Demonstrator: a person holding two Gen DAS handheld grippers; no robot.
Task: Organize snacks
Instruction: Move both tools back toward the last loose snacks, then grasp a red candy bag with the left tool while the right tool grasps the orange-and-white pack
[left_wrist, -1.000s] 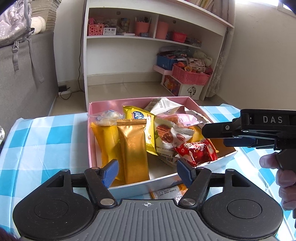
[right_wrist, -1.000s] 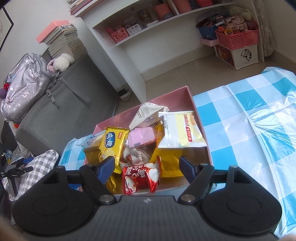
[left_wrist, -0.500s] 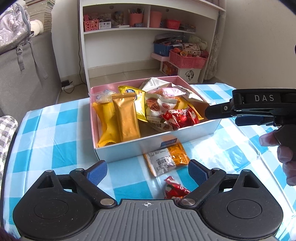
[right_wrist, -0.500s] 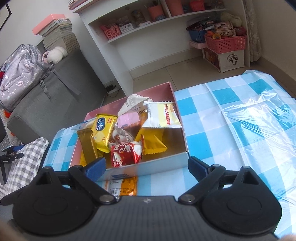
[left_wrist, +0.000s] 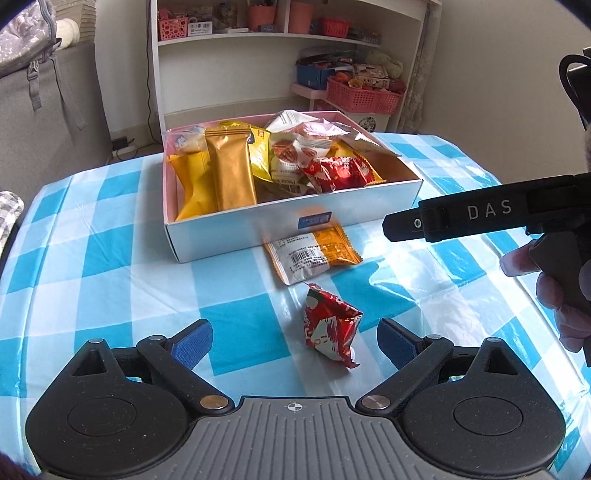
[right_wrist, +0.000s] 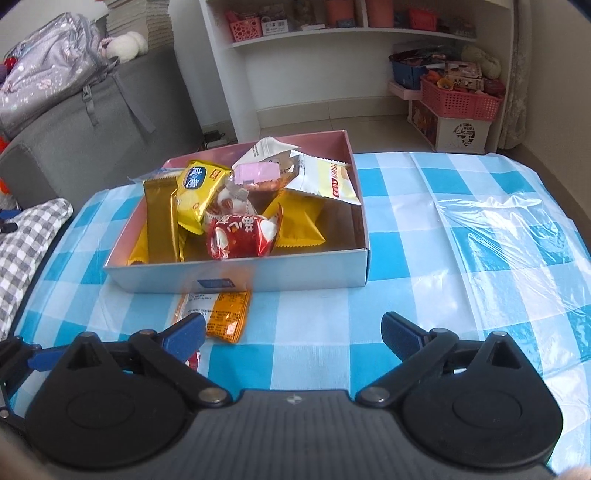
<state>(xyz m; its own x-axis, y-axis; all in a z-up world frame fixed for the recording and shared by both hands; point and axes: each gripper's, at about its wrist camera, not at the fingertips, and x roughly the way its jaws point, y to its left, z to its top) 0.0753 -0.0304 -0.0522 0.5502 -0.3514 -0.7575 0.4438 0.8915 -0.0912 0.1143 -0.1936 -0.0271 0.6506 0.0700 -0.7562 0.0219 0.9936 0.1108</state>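
Observation:
A pink-lined white box (left_wrist: 295, 225) (right_wrist: 236, 275) holds several snack packets, gold, yellow, red and white. On the checked cloth in front of it lie an orange-and-white packet (left_wrist: 314, 253) (right_wrist: 221, 314) and a red foil packet (left_wrist: 330, 326), the latter just ahead of my left gripper (left_wrist: 293, 341), between its open fingers. In the right wrist view only a sliver of the red packet (right_wrist: 194, 360) shows behind the left finger. My right gripper (right_wrist: 293, 332) is open and empty, pulled back from the box; its body (left_wrist: 480, 218) shows at the right in the left wrist view.
A blue-and-white checked plastic cloth (right_wrist: 461, 221) covers the table. Behind stand a white shelf unit (left_wrist: 288, 55), red baskets (right_wrist: 460, 98) on the floor and a grey sofa (right_wrist: 110, 110) with a bag.
Both grippers have drawn back from the box and risen. The two packets on the cloth in front of the box have come into view. Both jaws have opened wider.

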